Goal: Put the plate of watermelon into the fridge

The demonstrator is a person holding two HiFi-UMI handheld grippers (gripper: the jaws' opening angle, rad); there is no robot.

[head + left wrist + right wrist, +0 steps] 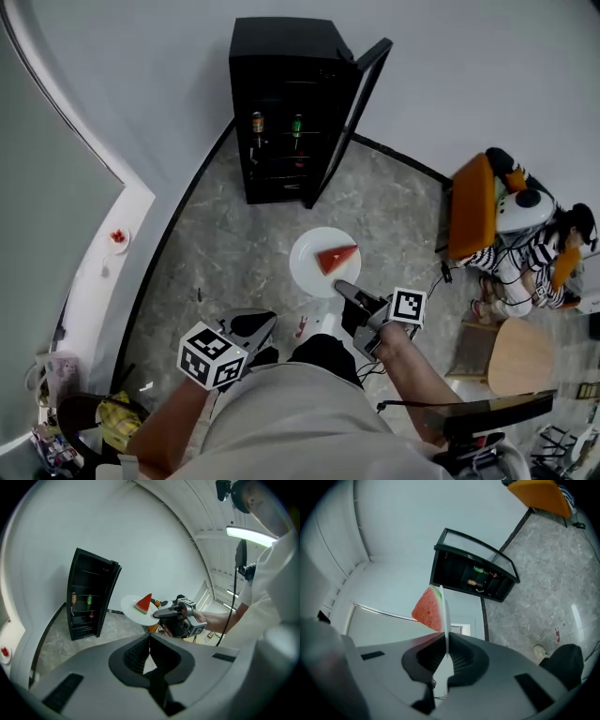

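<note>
My right gripper [345, 289] is clamped on the 5 o'clock rim of the plate [309, 267]. It's round, white and glossy, up over the grey marbled floor [216, 244], w/ the boxy black fridge [286, 103] at 12, door open. Watermelon [336, 257] is a red triangular wedge on top, long axis approx 9-to-3 in the head view. Left gripper [253, 323] is closed on nothing, at 8 from the plate.

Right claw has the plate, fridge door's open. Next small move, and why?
Probably carry the plate forward toward the fridge, kept level. The right claw grips only the plate's near rim, the watermelon slice sits on top, and the fridge stands ahead with its door open, plate not yet inside.
</note>
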